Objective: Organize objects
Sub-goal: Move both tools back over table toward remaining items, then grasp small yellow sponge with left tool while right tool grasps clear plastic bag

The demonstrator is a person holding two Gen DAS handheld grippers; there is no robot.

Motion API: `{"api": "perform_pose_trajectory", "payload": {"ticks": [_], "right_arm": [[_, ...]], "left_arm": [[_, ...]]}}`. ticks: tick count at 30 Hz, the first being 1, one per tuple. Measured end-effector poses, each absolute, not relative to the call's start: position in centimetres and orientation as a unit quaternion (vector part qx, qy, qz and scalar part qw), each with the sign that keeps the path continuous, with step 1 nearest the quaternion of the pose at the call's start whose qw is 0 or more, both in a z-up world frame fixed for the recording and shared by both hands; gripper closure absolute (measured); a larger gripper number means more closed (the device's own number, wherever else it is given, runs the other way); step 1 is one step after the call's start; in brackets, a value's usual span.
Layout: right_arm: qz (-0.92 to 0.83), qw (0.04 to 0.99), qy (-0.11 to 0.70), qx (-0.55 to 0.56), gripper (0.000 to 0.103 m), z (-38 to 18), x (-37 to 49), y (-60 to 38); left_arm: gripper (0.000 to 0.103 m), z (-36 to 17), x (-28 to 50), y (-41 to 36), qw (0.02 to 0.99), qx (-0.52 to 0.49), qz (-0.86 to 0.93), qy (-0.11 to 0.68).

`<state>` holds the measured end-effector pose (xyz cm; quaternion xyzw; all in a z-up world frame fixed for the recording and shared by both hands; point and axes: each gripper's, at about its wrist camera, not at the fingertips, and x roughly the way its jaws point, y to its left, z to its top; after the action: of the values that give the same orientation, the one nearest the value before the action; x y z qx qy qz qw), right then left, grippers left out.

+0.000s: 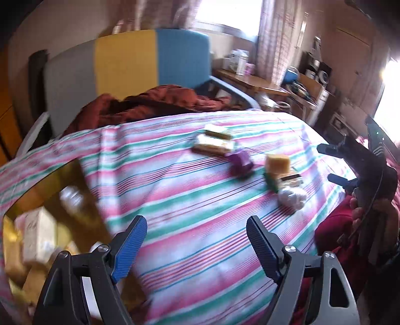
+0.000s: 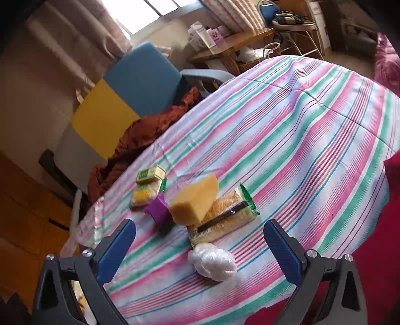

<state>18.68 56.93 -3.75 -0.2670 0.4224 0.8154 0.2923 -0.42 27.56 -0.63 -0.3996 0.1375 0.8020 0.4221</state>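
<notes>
Yellow sponge (image 2: 193, 203) leaning on clear noodle packet (image 2: 222, 220), beside purple box (image 2: 160, 212); labels too blurred. Left tongs (image 1: 197, 240) and right tongs (image 2: 200, 246) spread apart, empty.

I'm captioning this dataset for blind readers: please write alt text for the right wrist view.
The open right gripper hovers over a striped tablecloth, facing a yellow sponge leaning on a noodle packet, with a crumpled plastic bag nearest and a purple object left.

Bright window (image 2: 140, 15) glare; left view motion-blurred.
</notes>
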Motion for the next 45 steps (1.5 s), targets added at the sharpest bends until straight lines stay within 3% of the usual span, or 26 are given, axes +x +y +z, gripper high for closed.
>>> {"api": "perform_pose_trajectory", "payload": {"ticks": [17,29,30,31,38,45], "right_arm": [[0.791,0.258,0.527,-0.176,0.0,-4.6,22.0,59.0],[0.786,0.227,0.552,-0.163,0.0,-5.2,22.1,59.5],[0.786,0.226,0.552,-0.165,0.0,-5.2,22.0,59.5],[0.786,0.226,0.551,-0.167,0.0,-5.2,22.0,59.5],[0.783,0.227,0.551,-0.177,0.0,-5.5,21.7,59.5],[0.78,0.232,0.542,-0.209,0.0,-6.0,20.8,59.5]], "left_arm": [[0.02,-3.2,-0.6,46.6,0.52,-0.462,0.695,0.184],[0.021,-7.8,-0.7,55.4,0.51,-0.492,0.661,0.246],[0.032,-7.9,-0.7,55.4,0.515,-0.487,0.662,0.243],[0.052,-7.9,-0.8,55.3,0.518,-0.484,0.664,0.238],[0.051,-5.9,-1.4,49.1,0.517,-0.464,0.697,0.178],[0.051,-5.8,-0.5,39.3,0.471,-0.43,0.747,0.186]]}}
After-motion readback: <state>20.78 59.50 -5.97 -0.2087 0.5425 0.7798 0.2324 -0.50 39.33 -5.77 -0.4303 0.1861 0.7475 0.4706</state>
